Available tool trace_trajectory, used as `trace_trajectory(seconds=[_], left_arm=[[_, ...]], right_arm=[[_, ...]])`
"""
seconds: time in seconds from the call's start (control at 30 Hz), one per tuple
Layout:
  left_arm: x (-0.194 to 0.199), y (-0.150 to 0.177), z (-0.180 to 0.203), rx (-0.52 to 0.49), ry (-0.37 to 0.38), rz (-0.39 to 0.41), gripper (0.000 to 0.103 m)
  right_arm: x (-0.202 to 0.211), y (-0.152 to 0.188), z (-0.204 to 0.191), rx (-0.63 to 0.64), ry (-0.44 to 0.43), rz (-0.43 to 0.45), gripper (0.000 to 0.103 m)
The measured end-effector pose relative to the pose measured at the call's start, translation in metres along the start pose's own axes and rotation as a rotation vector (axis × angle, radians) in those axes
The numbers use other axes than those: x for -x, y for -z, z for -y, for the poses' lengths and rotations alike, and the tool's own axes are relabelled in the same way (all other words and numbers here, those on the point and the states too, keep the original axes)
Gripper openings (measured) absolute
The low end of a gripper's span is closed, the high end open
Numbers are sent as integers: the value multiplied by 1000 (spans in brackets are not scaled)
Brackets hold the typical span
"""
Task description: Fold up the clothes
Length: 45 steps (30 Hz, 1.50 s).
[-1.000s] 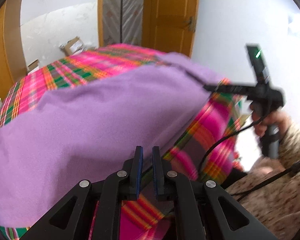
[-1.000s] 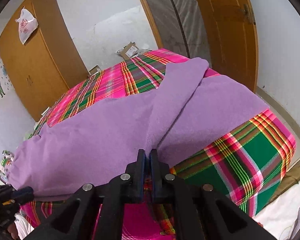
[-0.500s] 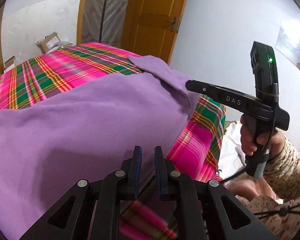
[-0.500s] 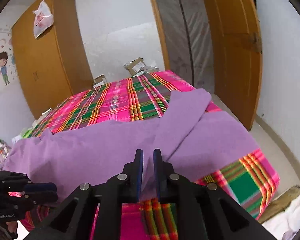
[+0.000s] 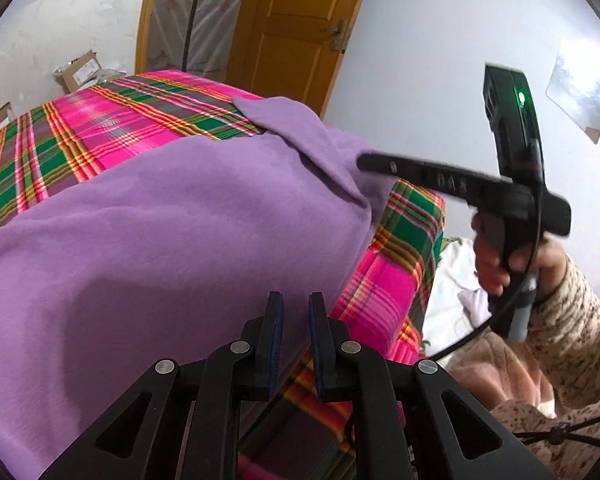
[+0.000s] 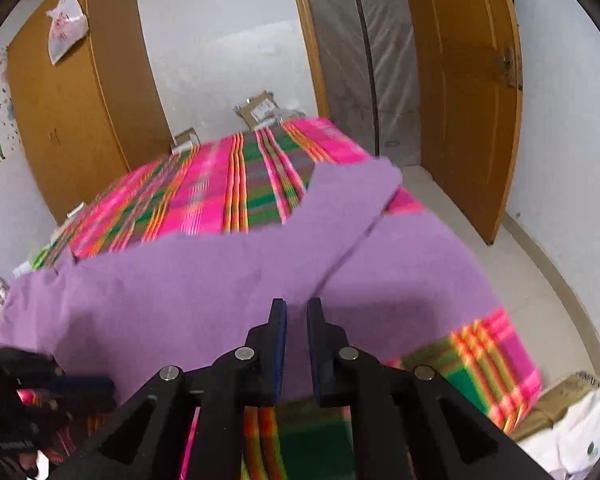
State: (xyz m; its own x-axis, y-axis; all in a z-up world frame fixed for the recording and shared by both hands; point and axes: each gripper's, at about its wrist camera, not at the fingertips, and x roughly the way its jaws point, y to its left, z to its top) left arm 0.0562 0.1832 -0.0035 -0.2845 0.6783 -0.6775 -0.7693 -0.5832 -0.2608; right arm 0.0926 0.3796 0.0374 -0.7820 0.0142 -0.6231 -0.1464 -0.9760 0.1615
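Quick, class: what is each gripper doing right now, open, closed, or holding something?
Left gripper: open, holding nothing, above the purple garment.
Right gripper: open, holding nothing.

Purple garment point(image 5: 172, 232), soft and fleecy, plain with no print. Spread mostly flat across the near end of a plaid bed point(image 5: 100, 128), lower edge hanging over the bed's side. One sleeve point(image 6: 340, 208) folded inward, lying diagonally over the body and pointing toward the far end. A few shallow wrinkles near that fold; otherwise smooth. Left edge slightly rumpled in the right wrist view.
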Motion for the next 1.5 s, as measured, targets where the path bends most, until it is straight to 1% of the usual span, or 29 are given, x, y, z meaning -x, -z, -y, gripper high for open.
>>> trace_trajectory(seconds=[0.1, 0.17, 0.2, 0.27, 0.37, 0.43, 0.53, 0.67, 0.77, 0.87, 0.93, 0.97, 1.0, 1.03, 1.13, 1.2, 1.3, 1.4, 1.5], left_arm=[[-4, -1, 0, 13, 12, 5, 13], [-5, -2, -2, 20, 22, 7, 13], [-5, -2, -3, 27, 29, 9, 13], [-6, -2, -6, 39, 41, 11, 13], [-6, -4, -8, 53, 54, 14, 13], [-7, -4, -9, 60, 62, 17, 13], [-7, -4, -10, 69, 70, 22, 13], [-8, -4, -10, 72, 73, 23, 13], [-7, -4, -11, 72, 75, 25, 13], [-7, -4, -11, 74, 76, 28, 13], [-7, -4, -11, 77, 77, 29, 13], [-6, -4, -11, 79, 76, 29, 13], [-6, -3, -11, 78, 75, 30, 13], [-6, -4, -10, 77, 73, 30, 13], [-7, -5, -9, 73, 65, 29, 13], [-8, -6, -9, 72, 60, 29, 13], [-7, -5, -9, 74, 55, 29, 13], [-8, -5, -8, 77, 51, 29, 13], [-8, -6, -7, 77, 44, 25, 13]], right_arm=[[-9, -19, 2, 14, 8, 13, 12], [-23, -31, 3, 27, 5, -2, 21], [-31, -36, 4, 27, 5, -16, 28], [-49, -46, 3, 32, -8, -49, 30], [-73, -58, 0, 52, -28, -89, 37], [-87, -66, -6, 90, -3, -109, 38], [-101, -77, -14, 134, 2, -122, 38], [-122, -86, -19, 144, 36, -175, 38], [-133, -89, -23, 176, 87, -213, 38], [-143, -90, -23, 173, 112, -236, 38], [-148, -91, -23, 170, 132, -253, 32], [-147, -91, -22, 165, 134, -249, 31], [-146, -91, -20, 161, 136, -245, 27], [-144, -91, -19, 157, 138, -241, 18], [-140, -90, -15, 144, 144, -229, 7], [-137, -90, -13, 134, 148, -220, 5], [-123, -91, -3, 91, 140, -178, 4], [-107, -92, 9, 28, 107, -147, 4], [-88, -87, 26, -45, 95, -108, 4]])
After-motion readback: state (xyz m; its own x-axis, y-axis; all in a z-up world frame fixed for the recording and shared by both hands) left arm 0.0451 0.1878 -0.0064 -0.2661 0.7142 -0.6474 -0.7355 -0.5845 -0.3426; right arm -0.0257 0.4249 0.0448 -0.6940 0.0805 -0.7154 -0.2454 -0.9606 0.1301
